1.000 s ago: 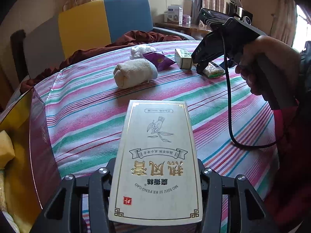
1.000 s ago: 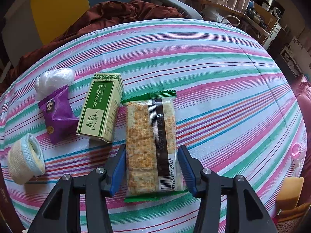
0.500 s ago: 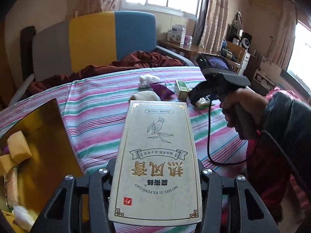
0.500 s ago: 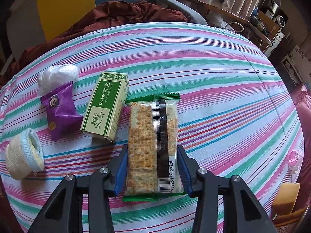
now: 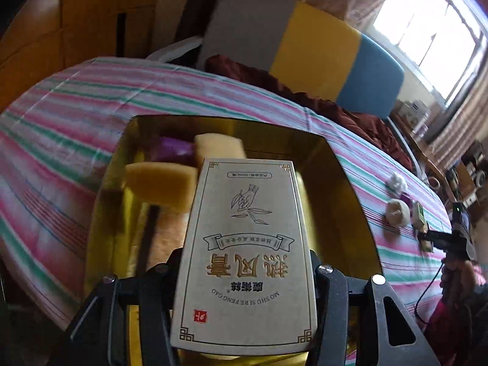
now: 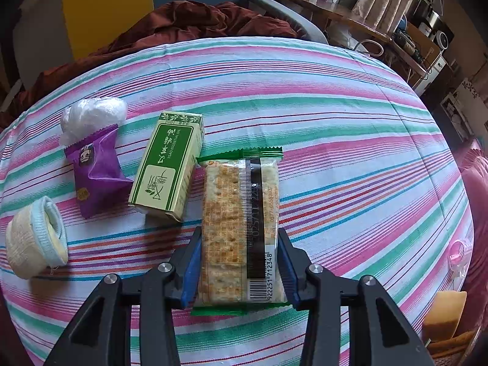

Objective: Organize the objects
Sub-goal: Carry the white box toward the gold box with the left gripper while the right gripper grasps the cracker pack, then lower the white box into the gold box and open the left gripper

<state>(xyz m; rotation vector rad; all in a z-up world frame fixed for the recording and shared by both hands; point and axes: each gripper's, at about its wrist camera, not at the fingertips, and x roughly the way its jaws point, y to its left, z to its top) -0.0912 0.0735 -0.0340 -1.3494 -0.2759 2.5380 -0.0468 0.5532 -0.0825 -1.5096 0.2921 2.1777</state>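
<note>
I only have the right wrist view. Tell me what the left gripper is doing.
Observer: The left gripper is clamped on a cream box with gold lettering.
Operator: Say where it points.
Observer: Down at a gold tray on the striped cloth; the box is held in front of it.
Operator: Report what is in the tray.
Observer: A yellow sponge and a purple packet; blur hides the rest.

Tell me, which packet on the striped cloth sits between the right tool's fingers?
The clear cracker packet with green ends; the right gripper has just closed onto it. The purple packet lies apart, untouched.
</note>
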